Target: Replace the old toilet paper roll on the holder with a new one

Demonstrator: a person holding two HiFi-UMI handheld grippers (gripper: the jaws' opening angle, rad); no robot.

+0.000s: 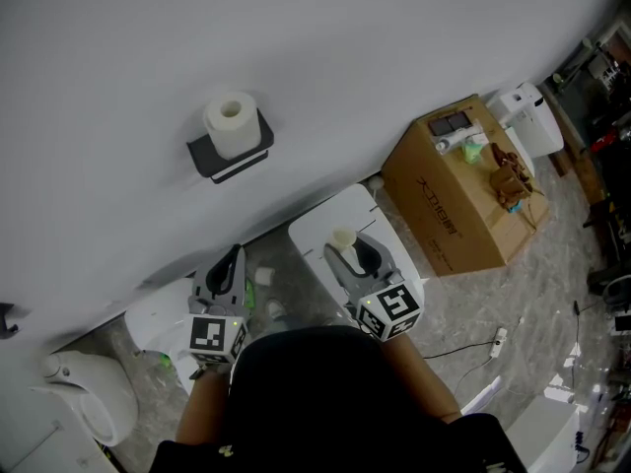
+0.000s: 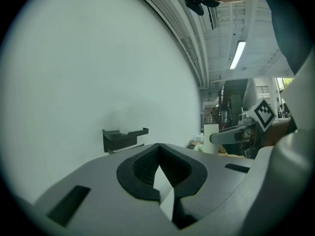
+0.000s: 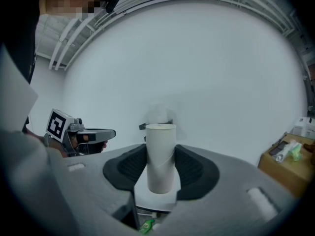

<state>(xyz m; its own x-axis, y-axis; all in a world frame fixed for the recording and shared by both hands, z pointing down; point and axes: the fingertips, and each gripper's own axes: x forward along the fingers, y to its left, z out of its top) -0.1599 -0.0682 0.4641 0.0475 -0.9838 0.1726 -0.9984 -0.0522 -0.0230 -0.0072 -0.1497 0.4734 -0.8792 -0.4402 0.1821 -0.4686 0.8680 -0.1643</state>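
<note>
A full white toilet paper roll (image 1: 232, 123) stands on the dark wall holder (image 1: 219, 159). In both gripper views the holder (image 2: 123, 137) (image 3: 156, 126) shows ahead on the white wall, with the roll above it pale and hard to make out. My right gripper (image 1: 347, 252) (image 3: 161, 167) is shut on a bare cardboard tube (image 3: 161, 154) (image 1: 343, 238), held upright between the pads. My left gripper (image 1: 233, 260) (image 2: 158, 150) is shut with nothing in it. Both hang side by side below the holder, well short of the wall.
A cardboard box (image 1: 452, 193) with small items on top stands by the wall at the right. A white lidded unit (image 1: 320, 227) sits under the right gripper, and other white fixtures (image 1: 94, 394) are at the left. A cable (image 1: 475, 347) lies on the floor.
</note>
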